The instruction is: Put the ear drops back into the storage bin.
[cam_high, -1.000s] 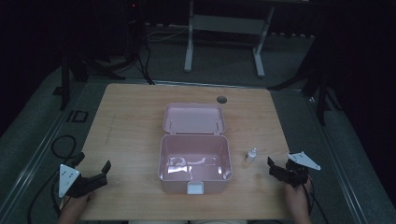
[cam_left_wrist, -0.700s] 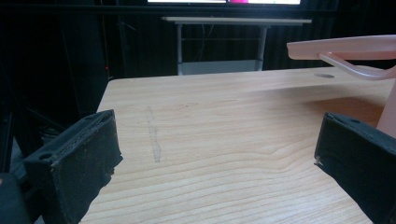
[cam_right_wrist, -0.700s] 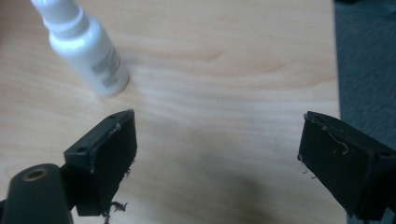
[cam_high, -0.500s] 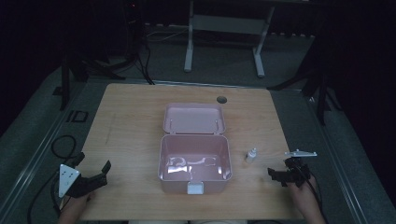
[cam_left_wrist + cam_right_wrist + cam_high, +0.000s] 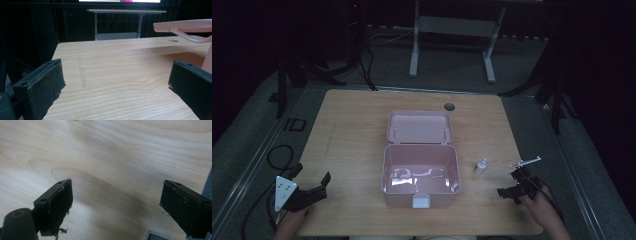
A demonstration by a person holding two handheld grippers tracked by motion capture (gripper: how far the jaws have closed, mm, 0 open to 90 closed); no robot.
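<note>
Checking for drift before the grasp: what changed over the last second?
The right gripper rolled over, its grey plate going edge-on, and eased back toward the table's near edge, jaws open and empty. Left gripper, pink box and small bottle stayed put.

One pink box (image 5: 420,170) with its lid open, one small white bottle (image 5: 481,166) and two hand-held tools, the left tool (image 5: 310,186) and the right tool (image 5: 511,185), sit on one wooden counter (image 5: 352,130).
</note>
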